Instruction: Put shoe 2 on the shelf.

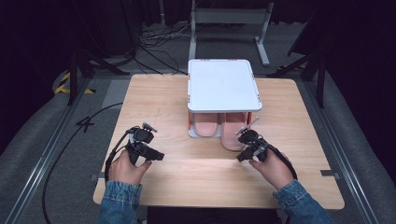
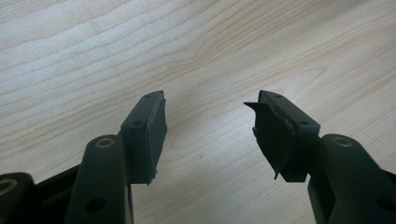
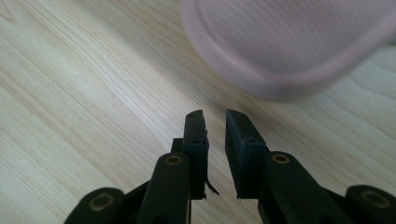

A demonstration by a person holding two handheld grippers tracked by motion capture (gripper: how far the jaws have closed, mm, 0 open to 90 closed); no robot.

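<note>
The left gripper (image 1: 148, 150) hovered over bare wood on the left half of the desk (image 1: 177, 172), held in the person's left hand (image 1: 127, 169). In the left gripper view its fingers (image 2: 148, 135) stood wide apart, released, with only wood grain between them; nothing was held or touched, and the pad on the far finger looked torn and peeling at its edge. The right gripper (image 1: 246, 151) sat in the right hand (image 1: 274, 170) on the right half of the desk, just in front of the nearer pink slipper (image 1: 232, 133). In the right gripper view its fingers (image 3: 196, 140) were drawn nearly together, leaving only a narrow slit, and that slit was empty: they gripped nothing and pressed on nothing. The slipper's rounded end (image 3: 289, 51) lay just ahead of the fingertips, apart from them, blurred by closeness. From the high view, two pink slippers lay side by side on the lower level of a small white rack (image 1: 223, 84) at the middle back of the desk; the left slipper (image 1: 206, 125) was tucked under the rack's top, while the right one stuck out toward the person, its end resting on the wood near the right gripper. Both gripper cables trailed back toward the person's denim sleeves (image 1: 117, 198) at the near edge.
</note>
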